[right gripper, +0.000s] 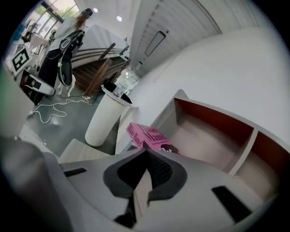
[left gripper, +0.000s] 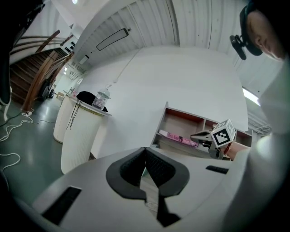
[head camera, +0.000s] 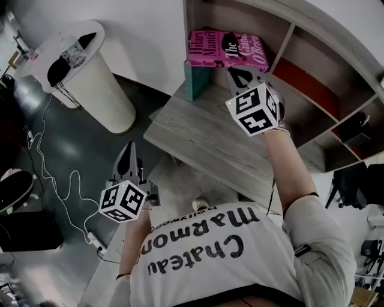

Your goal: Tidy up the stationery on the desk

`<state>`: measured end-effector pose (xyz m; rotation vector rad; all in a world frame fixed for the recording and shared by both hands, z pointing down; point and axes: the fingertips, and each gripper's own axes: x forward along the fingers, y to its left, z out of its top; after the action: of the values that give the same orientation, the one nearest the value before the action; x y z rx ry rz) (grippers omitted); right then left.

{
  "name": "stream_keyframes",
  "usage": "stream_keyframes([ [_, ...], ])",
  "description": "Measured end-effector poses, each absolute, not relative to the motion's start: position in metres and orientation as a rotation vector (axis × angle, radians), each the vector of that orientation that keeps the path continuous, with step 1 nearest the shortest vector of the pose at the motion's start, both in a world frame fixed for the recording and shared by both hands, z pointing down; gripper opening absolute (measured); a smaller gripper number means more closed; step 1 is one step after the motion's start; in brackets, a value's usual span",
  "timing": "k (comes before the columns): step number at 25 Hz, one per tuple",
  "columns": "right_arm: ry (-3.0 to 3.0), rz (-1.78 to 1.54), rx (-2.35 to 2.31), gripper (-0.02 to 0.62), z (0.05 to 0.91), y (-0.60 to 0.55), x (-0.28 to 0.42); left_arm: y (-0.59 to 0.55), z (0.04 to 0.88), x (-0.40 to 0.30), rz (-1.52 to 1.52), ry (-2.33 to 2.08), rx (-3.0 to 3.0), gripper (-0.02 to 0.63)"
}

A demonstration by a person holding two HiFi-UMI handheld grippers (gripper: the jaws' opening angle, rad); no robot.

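Near the pink hardback book (head camera: 228, 49), your right gripper (head camera: 241, 73) has its jaws together, empty; your left gripper (head camera: 129, 150) likewise.

"Hilary Mantel" on pink book (head camera: 225, 51); "Chateau Marmon" on shirt (head camera: 312, 240)

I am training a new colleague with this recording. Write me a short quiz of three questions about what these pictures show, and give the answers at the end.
1. True or false: the right gripper holds the pink book.
2. Where does the pink book lie? A. on the floor; B. in a compartment of the shelf; C. between the jaws of the left gripper.
3. Fill in: the left gripper's jaws are ___, with nothing between them.

Key: 1. False: its jaws are together and empty, and the book lies beyond them. 2. B. 3. shut.
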<state>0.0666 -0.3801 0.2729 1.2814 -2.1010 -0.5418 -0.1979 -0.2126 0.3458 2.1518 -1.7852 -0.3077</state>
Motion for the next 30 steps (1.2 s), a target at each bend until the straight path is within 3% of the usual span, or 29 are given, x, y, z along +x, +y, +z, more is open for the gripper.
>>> stream_keyframes([
  [6, -2.023, -0.626, 1.222, 0.016, 0.271, -0.392, 0.060, -0.210, 0.345, -0.204, -0.317, -1.800, 2.136, 0.015],
  [10, -1.949, -0.682, 1.163, 0.096, 0.274, -0.398, 0.059, -0.205, 0.347, -0.208, -0.316, -1.809, 2.124, 0.015],
  [16, -1.810, -0.790, 1.133, 0.145, 0.280, -0.407, 0.061, -0.203, 0.349, -0.211, -0.315, -1.811, 2.116, 0.015],
  [30, -1.507, -0.984, 1.067, 0.190, 0.295, -0.420, 0.060, -0.196, 0.357, -0.227, -0.326, -1.823, 2.069, 0.015],
])
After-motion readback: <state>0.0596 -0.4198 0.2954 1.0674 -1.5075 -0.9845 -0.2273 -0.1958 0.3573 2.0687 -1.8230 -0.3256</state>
